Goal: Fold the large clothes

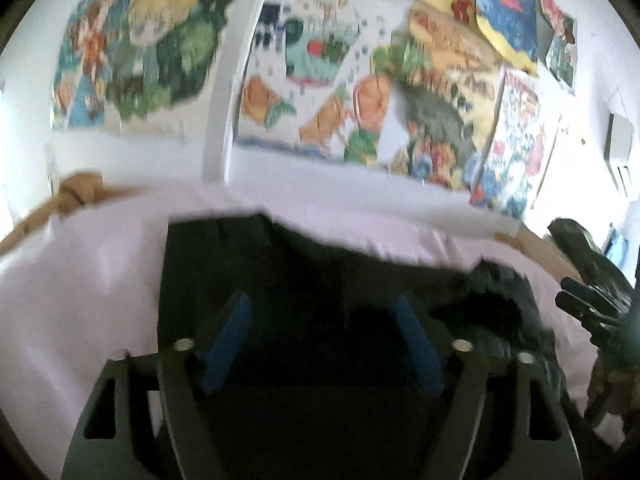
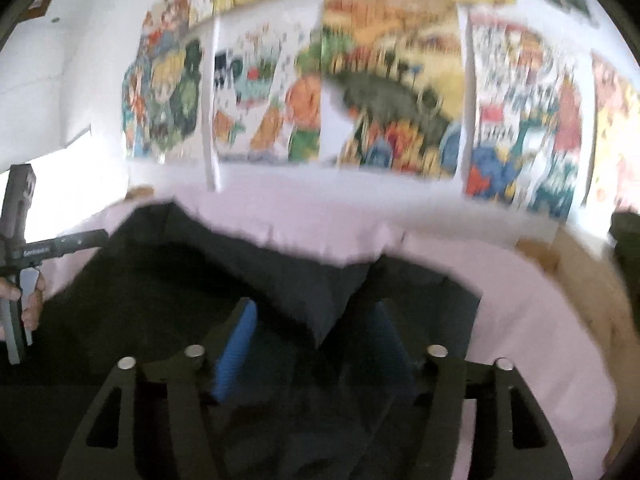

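Note:
A large dark garment lies spread on a pale pink sheet. It also shows in the right wrist view, with a folded flap near the middle. My left gripper is open, blue pads wide apart, just above the garment's near part. My right gripper is open too, its pads either side of the dark flap without closing on it. Both views are blurred. The left gripper's handle and the hand holding it show at the left edge of the right wrist view. The right gripper's body shows at the right edge of the left wrist view.
Colourful drawings cover the white wall behind the sheet, also in the right wrist view. A tan cloth sits at the sheet's far left. A brown surface borders the sheet on the right.

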`<state>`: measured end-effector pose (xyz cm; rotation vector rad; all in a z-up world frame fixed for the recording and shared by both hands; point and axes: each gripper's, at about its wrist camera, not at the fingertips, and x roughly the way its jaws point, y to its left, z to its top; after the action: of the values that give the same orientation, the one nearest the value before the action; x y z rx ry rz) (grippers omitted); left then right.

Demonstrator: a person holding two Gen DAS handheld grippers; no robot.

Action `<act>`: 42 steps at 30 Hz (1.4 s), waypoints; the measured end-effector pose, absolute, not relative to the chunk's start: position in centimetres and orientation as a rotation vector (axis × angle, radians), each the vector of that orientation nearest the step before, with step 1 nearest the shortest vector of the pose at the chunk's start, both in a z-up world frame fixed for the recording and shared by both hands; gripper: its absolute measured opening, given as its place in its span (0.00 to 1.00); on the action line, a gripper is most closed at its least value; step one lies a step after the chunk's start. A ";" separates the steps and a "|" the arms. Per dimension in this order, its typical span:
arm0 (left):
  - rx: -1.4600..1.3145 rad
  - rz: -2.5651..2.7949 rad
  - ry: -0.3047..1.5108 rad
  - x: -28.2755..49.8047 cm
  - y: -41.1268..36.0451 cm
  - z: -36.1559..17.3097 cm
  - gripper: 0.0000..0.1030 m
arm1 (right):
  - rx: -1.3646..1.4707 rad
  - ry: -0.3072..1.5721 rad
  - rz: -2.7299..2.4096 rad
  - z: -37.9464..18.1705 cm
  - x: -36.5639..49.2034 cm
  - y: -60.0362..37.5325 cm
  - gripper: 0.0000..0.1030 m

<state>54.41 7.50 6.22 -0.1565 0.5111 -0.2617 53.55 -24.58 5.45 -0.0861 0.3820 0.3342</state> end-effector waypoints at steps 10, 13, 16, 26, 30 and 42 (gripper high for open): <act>-0.087 -0.186 0.688 62.4 2.2 1.6 0.79 | -0.040 0.579 0.333 4.2 63.2 -19.3 0.66; -0.072 -0.232 0.704 62.2 2.8 -0.2 0.80 | -0.188 0.612 0.338 1.8 62.8 -17.9 0.66; 0.033 -0.269 0.691 61.6 2.6 -0.9 0.81 | -0.219 0.597 0.339 0.5 61.8 -18.3 0.70; 0.136 -0.269 0.614 61.9 1.4 -4.1 0.86 | -0.189 0.607 0.336 -3.5 63.1 -19.5 0.82; 0.147 -0.257 0.599 62.3 1.2 -4.8 0.88 | -0.232 0.581 0.300 -4.8 63.4 -18.6 0.82; 0.086 -0.286 0.646 60.6 2.3 -3.8 0.91 | -0.162 0.537 0.316 -4.4 61.2 -20.2 0.92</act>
<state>60.60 2.29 -3.75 0.0857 0.6460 -0.2862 61.25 -20.24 -4.39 -0.1615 0.5367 0.3163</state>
